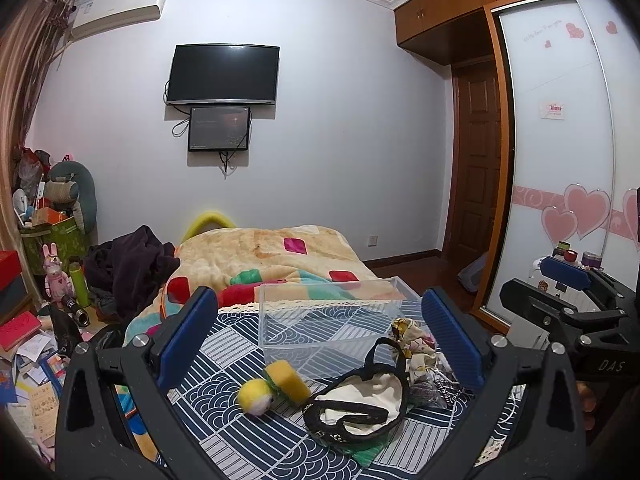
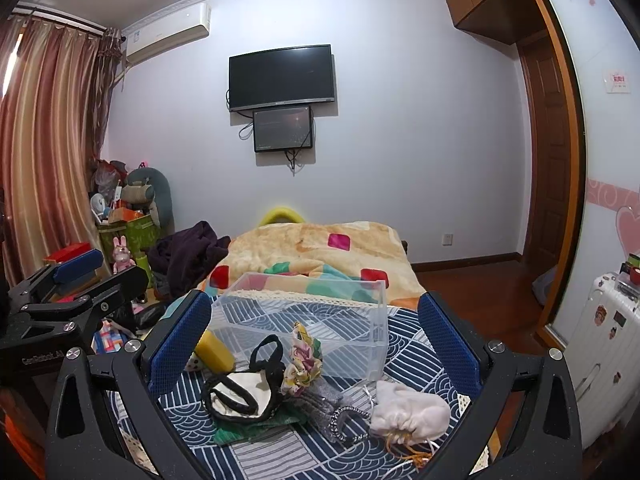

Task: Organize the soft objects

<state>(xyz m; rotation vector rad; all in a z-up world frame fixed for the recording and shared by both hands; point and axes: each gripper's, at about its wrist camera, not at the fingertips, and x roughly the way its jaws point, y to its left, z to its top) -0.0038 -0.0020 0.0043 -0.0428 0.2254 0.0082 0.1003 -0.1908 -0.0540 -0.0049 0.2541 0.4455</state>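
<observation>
You have not started: the clear box [image 2: 304, 320] on the bed [image 1: 248, 420] is empty, the pouch [image 2: 408, 412], sponge [image 1: 288, 380] and bag [image 2: 240, 396] lie near it, and both your left claw [image 1: 320, 340] and right claw [image 2: 316, 340] are spread, holding nothing.

We are in a home bedroom: a bed [image 1: 280, 264] under a plush patchwork blanket [image 2: 320, 248], a wall-mounted television [image 1: 223, 74], an air conditioner [image 2: 168, 34] beside striped curtains [image 2: 44, 140], a sliding wardrobe [image 1: 560, 140] decorated with pink hearts, and a stickered suitcase [image 2: 604, 356].
</observation>
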